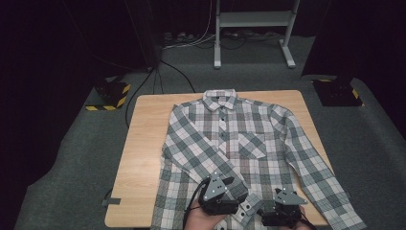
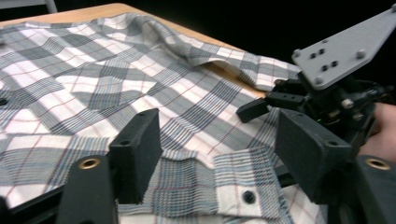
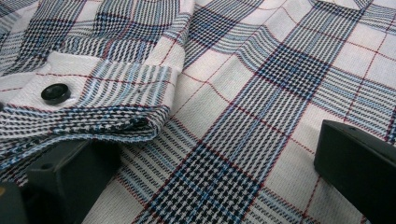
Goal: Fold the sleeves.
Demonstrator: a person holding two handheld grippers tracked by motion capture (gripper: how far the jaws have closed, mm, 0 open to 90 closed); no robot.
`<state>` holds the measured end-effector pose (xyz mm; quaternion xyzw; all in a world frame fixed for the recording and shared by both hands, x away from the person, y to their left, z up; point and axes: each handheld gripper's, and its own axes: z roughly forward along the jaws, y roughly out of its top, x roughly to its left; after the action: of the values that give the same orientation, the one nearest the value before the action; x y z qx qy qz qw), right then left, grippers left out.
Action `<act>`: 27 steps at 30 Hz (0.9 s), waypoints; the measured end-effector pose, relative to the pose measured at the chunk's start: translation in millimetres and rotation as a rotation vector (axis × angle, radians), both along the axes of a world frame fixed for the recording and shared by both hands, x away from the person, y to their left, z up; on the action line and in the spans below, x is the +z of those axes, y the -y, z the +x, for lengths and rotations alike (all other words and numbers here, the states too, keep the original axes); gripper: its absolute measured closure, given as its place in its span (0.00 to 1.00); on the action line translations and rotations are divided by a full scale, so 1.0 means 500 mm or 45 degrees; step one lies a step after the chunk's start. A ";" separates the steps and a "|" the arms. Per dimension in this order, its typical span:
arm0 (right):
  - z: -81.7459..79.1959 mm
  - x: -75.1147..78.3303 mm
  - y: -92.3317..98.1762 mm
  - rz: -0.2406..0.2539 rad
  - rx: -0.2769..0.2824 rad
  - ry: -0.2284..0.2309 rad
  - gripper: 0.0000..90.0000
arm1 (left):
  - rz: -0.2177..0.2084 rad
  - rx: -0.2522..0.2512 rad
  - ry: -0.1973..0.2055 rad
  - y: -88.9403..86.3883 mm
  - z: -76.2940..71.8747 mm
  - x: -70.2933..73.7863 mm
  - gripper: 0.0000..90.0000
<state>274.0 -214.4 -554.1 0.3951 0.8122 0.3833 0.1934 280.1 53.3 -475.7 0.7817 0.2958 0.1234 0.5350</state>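
At the near edge of the wooden surface (image 1: 143,143), a plaid shirt (image 1: 239,139) spread flat, front up, collar toward the far side, buttoned down the middle. Left sleeve (image 1: 201,158) folded across the body, its cuff (image 2: 240,179) lying between both tongs. Left tongs (image 2: 219,154) spread wide, released, straddling the cuff without gripping it. Right tongs (image 3: 210,186) also apart, nothing between them, resting low over the cloth just beside the cuff. Seemingly a folding job, mid-way through the sleeve stage: one sleeve brought in, the other sleeve (image 1: 321,177) stretched out toward the near right corner. Next likely a pinch on that sleeve or the hem, calling for a low, flat approach to catch a single layer. Woven cotton-like check in grey, white and thin red lines; soft, limp, creasing easily; dark round button (image 3: 56,93) on the stiffer, doubled cuff.
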 end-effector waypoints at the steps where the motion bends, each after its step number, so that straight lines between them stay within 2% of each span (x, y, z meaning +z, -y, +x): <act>1: 0.000 0.000 0.000 0.000 0.000 0.000 0.00 | 0.003 0.009 -0.003 -0.004 0.003 -0.001 0.31; 14: 0.000 0.000 0.000 0.001 -0.002 -0.001 0.00 | 0.065 0.104 -0.009 -0.075 0.026 -0.019 0.09; 20: 0.000 0.000 0.000 0.001 -0.001 0.000 0.00 | 0.055 0.167 -0.025 -0.117 0.032 -0.031 0.07; 27: 0.000 0.000 0.000 0.002 -0.002 -0.001 0.00 | 0.071 0.253 -0.029 -0.177 0.039 -0.040 0.07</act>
<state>273.7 -214.3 -554.1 0.3962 0.8116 0.3834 0.1931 299.4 141.6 -495.8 0.7643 0.3746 0.1750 0.4948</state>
